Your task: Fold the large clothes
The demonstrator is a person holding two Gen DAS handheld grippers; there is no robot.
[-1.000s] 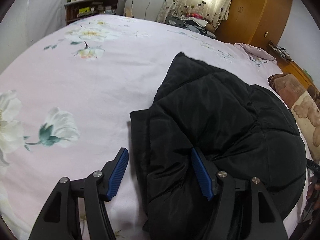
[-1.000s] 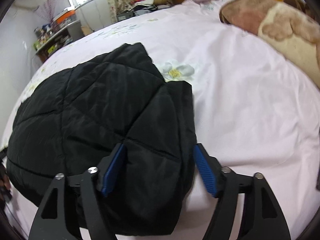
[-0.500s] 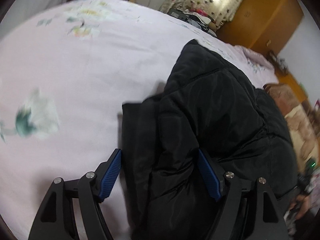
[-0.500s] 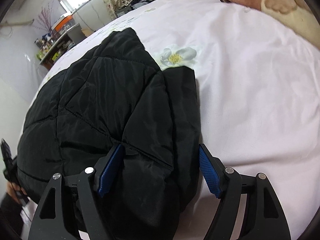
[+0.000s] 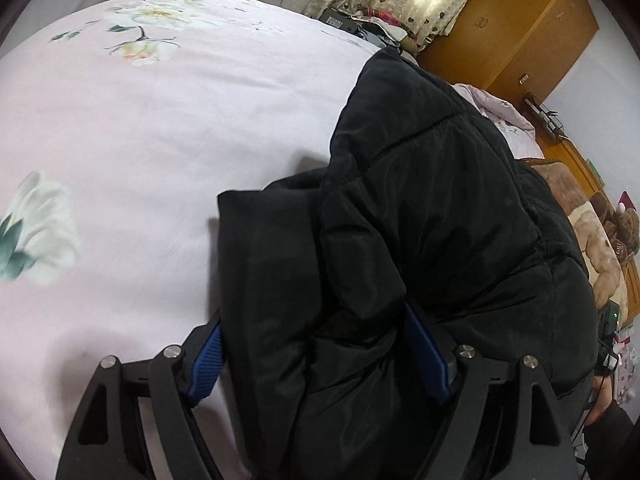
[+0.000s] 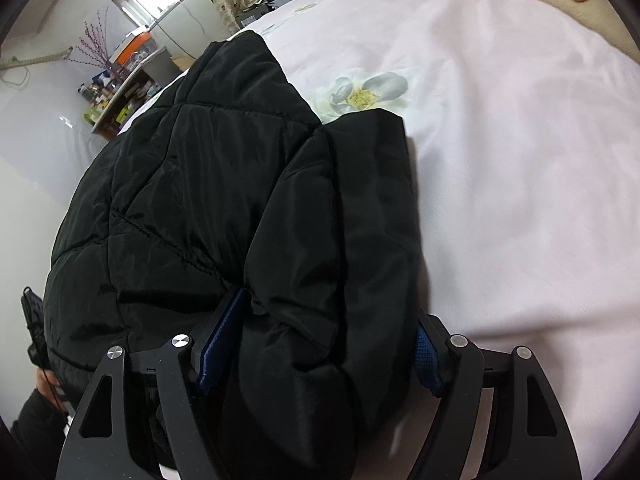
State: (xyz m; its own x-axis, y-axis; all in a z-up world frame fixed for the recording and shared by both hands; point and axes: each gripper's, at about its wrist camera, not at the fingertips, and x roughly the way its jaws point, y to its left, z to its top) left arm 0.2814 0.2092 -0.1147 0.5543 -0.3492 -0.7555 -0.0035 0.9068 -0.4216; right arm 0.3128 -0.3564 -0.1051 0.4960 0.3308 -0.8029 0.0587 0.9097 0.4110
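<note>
A black padded jacket (image 5: pixel 420 220) lies folded on the bed (image 5: pixel 160 128), over its pink flowered sheet. The left hand-held gripper (image 5: pixel 316 354) straddles one thick edge of the jacket, blue pads spread wide around the bulk, not clenched. The right hand-held gripper (image 6: pixel 320 344) straddles the opposite edge the same way, also spread.
</note>
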